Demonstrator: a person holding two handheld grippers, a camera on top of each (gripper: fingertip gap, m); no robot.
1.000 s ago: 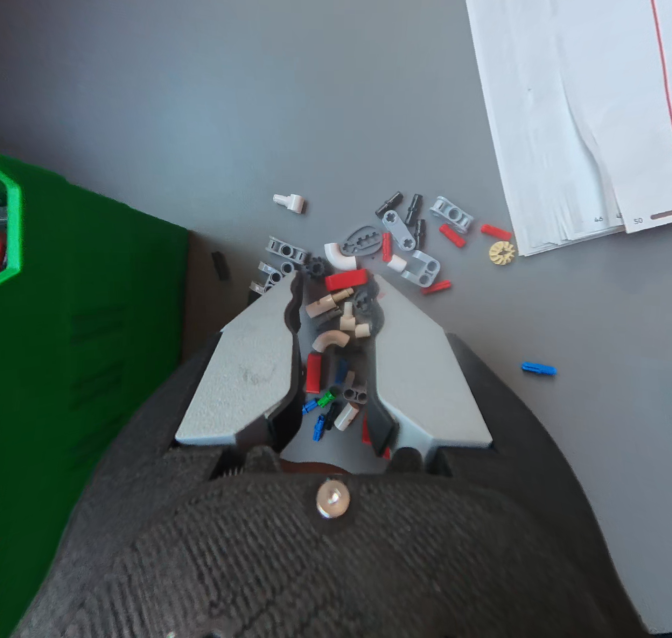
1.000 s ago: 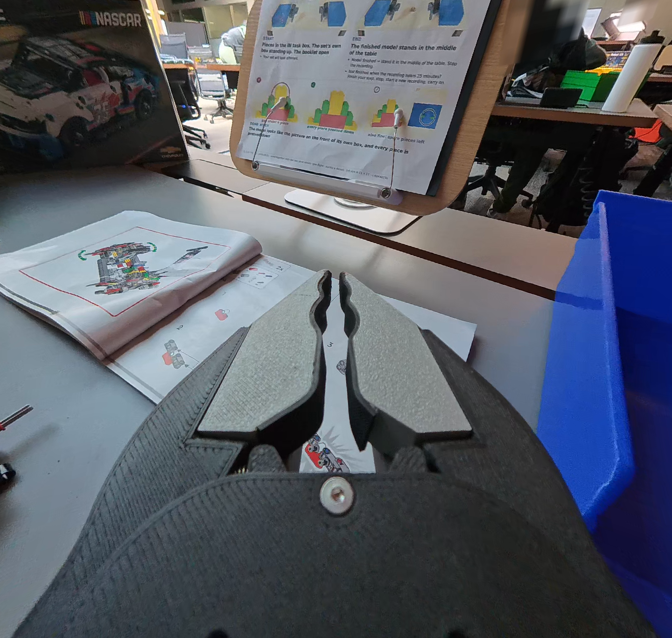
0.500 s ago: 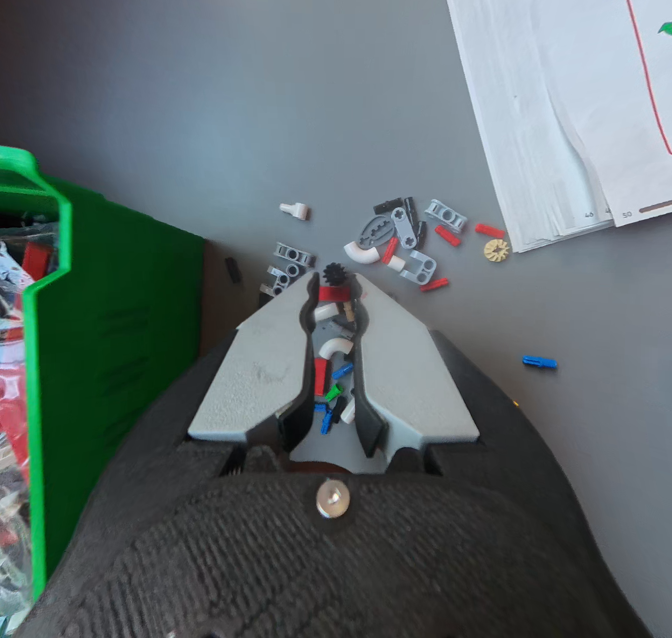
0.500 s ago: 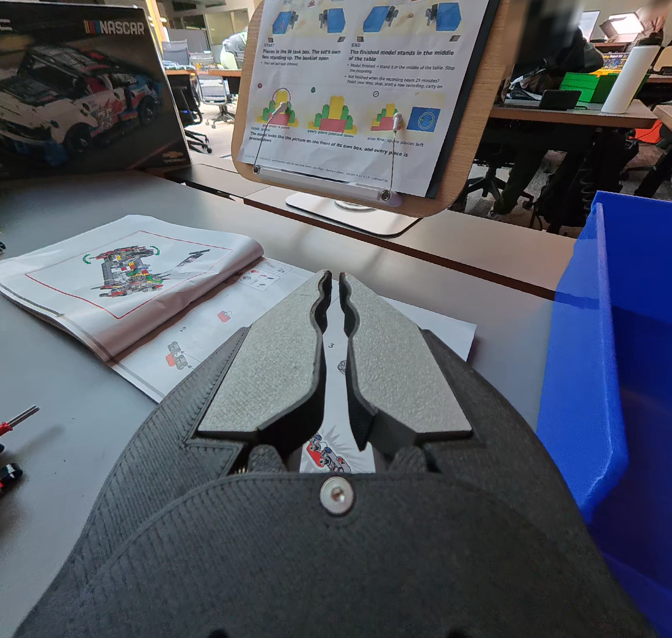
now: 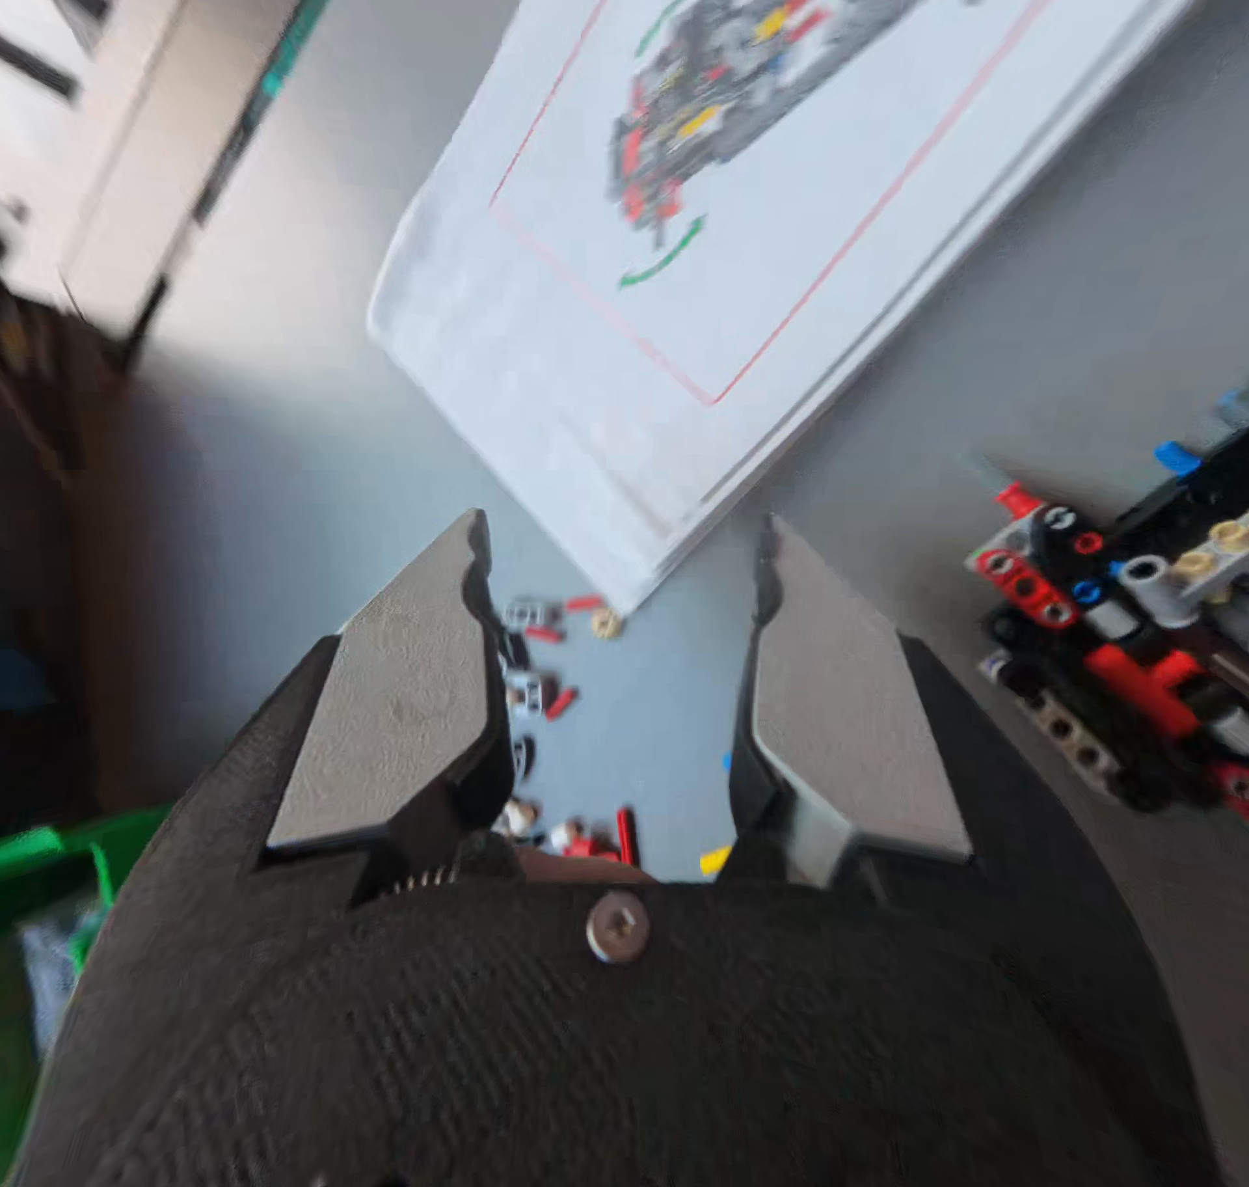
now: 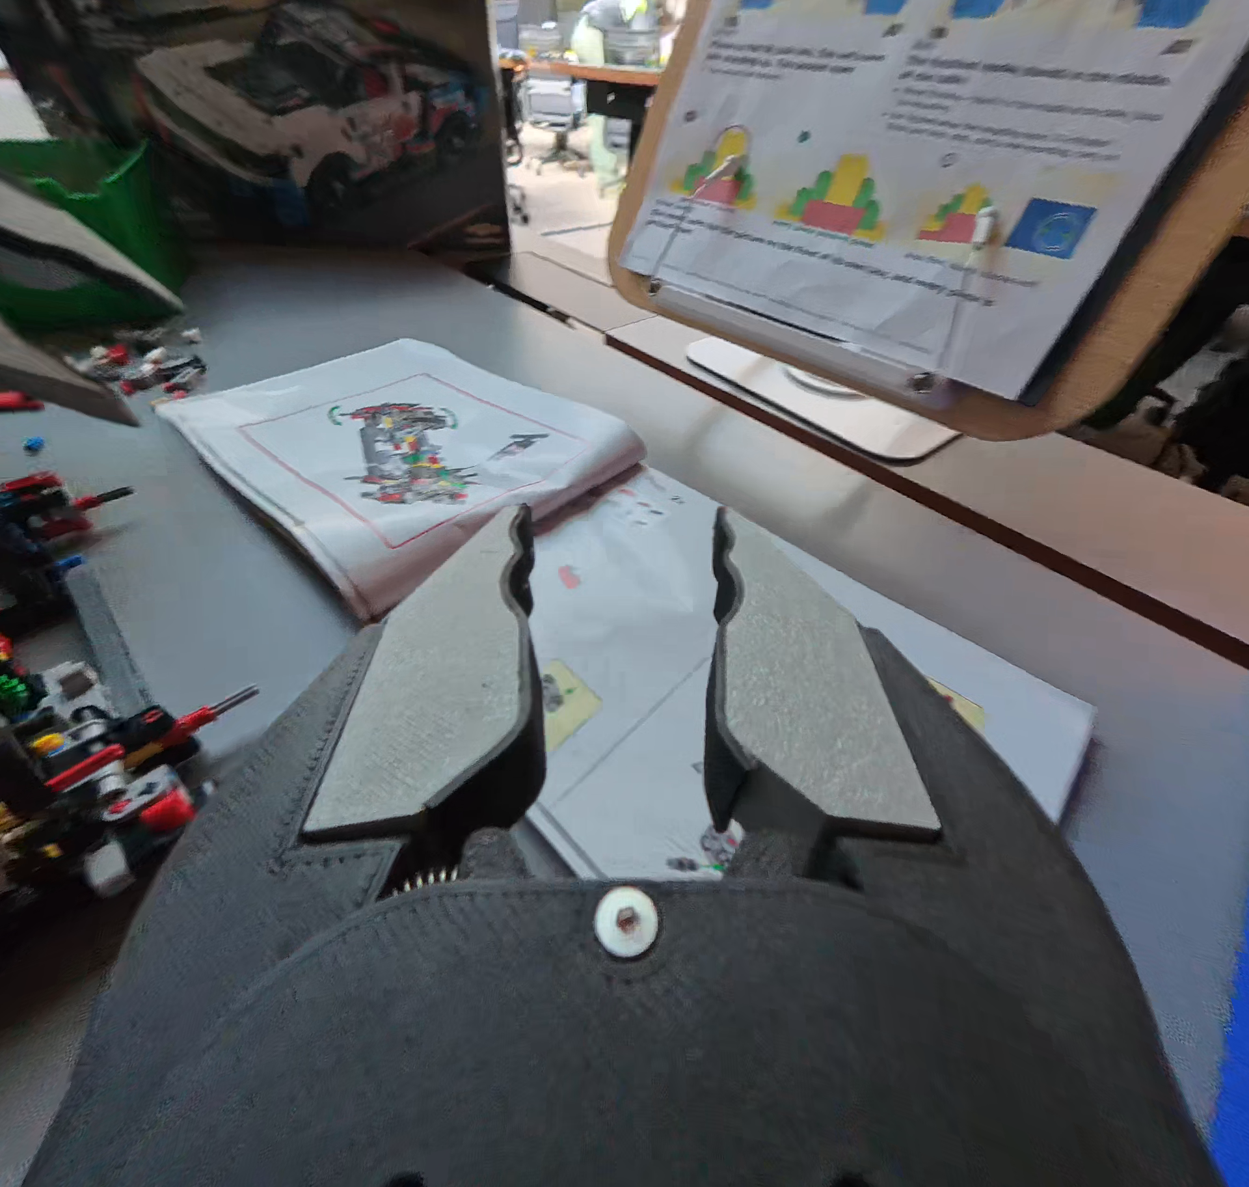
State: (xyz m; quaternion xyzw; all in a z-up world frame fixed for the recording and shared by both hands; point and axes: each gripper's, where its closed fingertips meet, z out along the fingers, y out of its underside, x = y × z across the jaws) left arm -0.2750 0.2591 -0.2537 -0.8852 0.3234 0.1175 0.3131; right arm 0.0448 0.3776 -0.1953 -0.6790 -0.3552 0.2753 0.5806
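Left wrist view: my left gripper (image 5: 622,539) is spread wide, nothing between the pads. It hangs above the grey table (image 5: 284,478), over a scatter of small loose parts (image 5: 541,654), red pins, grey connectors, a tan gear (image 5: 606,623) right at the corner of the open instruction booklet (image 5: 709,275). None of the parts touch my fingers (image 5: 419,674). Frame is motion-blurred, so fine detail on the parts is poor.

To my right sits a partly built model (image 5: 1115,647), black, red and grey beams, well apart from the gripper. The green bin (image 5: 61,843) edge shows at lower left.

Right wrist view: my right gripper (image 6: 622,532) is also apart and bare, both pads clear. It points across the right-hand page of the booklet (image 6: 419,451), not touching it that I can see. The partly built model (image 6: 88,769) is off to the left, the loose parts (image 6: 142,363) farther back by the green bin (image 6: 101,208). Set box (image 6: 290,86) stands at the back, a printed sheet on a wooden stand (image 6: 912,160) behind the booklet, blue bin (image 6: 1233,1080) at the right edge.

Status as visible: model is only a chassis-like chunk, plenty of parts unattached on the table. Neither gripper carries a piece. I judge it well short of finished.
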